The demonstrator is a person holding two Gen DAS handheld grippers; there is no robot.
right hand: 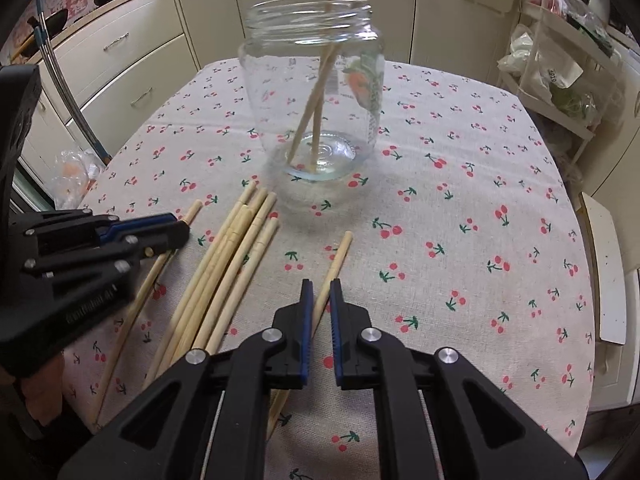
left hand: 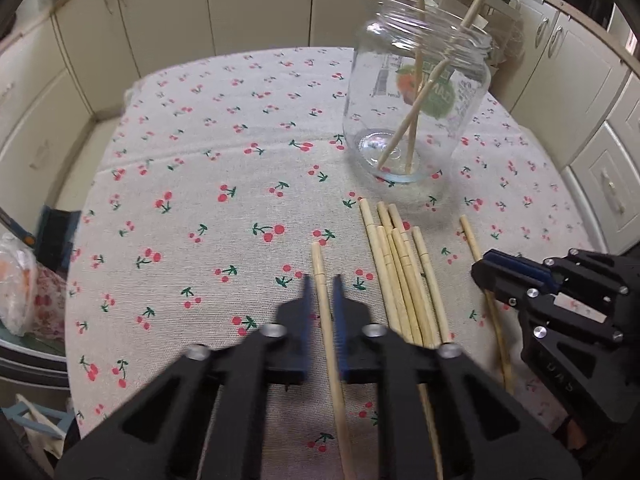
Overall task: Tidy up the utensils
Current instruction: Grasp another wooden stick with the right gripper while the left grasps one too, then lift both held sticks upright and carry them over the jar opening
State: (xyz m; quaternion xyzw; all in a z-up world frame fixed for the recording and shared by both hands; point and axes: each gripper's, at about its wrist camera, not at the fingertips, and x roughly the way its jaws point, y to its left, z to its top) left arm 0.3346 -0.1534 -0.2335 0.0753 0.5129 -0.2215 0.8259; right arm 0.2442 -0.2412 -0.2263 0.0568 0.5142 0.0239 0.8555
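A clear glass jar [left hand: 416, 92] [right hand: 316, 92] stands on the cherry-print tablecloth with two wooden chopsticks [left hand: 416, 120] leaning inside. A bunch of several chopsticks [left hand: 404, 276] [right hand: 228, 260] lies in front of it. My left gripper [left hand: 322, 288] straddles a single chopstick [left hand: 322, 280] left of the bunch, its jaws slightly apart on each side of it. My right gripper [right hand: 320, 292] straddles another single chopstick [right hand: 338, 260] right of the bunch, its jaws also slightly apart. Each gripper shows in the other's view: the right gripper [left hand: 486, 270] and the left gripper [right hand: 180, 232].
The tablecloth [left hand: 200, 200] covers a rounded table with cream cabinets [left hand: 160, 12] around it. A plastic bag [left hand: 16, 280] lies beyond the left edge. A white wire rack [right hand: 560, 60] with bags stands at the far right.
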